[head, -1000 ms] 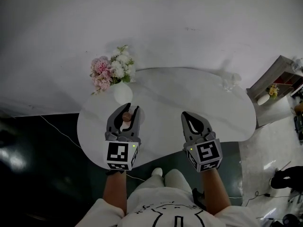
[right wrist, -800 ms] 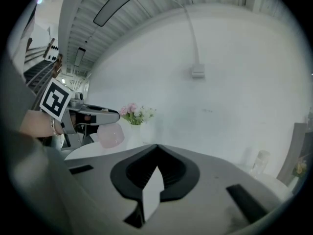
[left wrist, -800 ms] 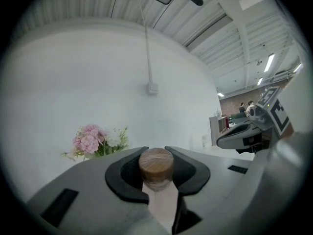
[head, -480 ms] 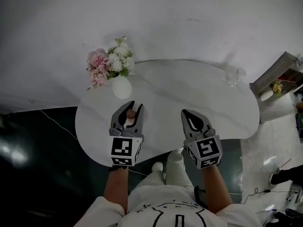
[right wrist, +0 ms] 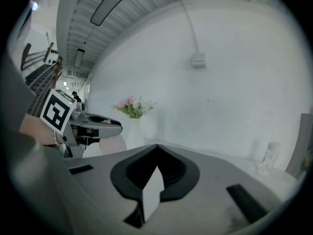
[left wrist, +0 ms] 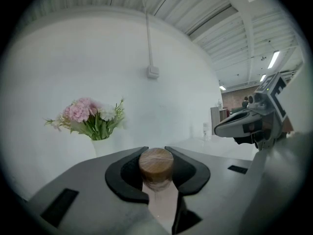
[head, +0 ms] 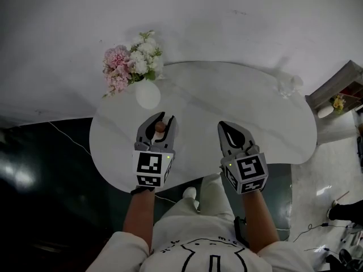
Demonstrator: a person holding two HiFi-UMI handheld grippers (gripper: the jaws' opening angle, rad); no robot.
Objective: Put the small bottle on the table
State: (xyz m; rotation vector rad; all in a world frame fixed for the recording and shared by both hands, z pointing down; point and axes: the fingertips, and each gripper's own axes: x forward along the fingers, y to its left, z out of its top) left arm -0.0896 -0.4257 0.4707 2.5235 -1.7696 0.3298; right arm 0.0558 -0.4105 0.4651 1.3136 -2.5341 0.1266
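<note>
A small clear bottle (head: 160, 127) with a round wooden cap is held between the jaws of my left gripper (head: 161, 120), which is shut on it over the front left of the white table (head: 227, 98). In the left gripper view the wooden cap (left wrist: 156, 164) sits upright between the dark pads (left wrist: 122, 176), with the clear body below it. My right gripper (head: 227, 128) hovers over the table's front edge with its jaws shut and nothing in them. In its own view the tips meet at the right gripper (right wrist: 157, 146).
A white vase (head: 147, 94) of pink and white flowers (head: 129, 61) stands on the table just beyond the left gripper. A clear glass (head: 287, 86) stands at the far right rim. A shelf unit (head: 339, 89) is off to the right. The person's legs press against the near edge.
The view has shifted as the person stepped closer to the table. Both grippers stay over the front of the table, and the left one still holds the bottle.
</note>
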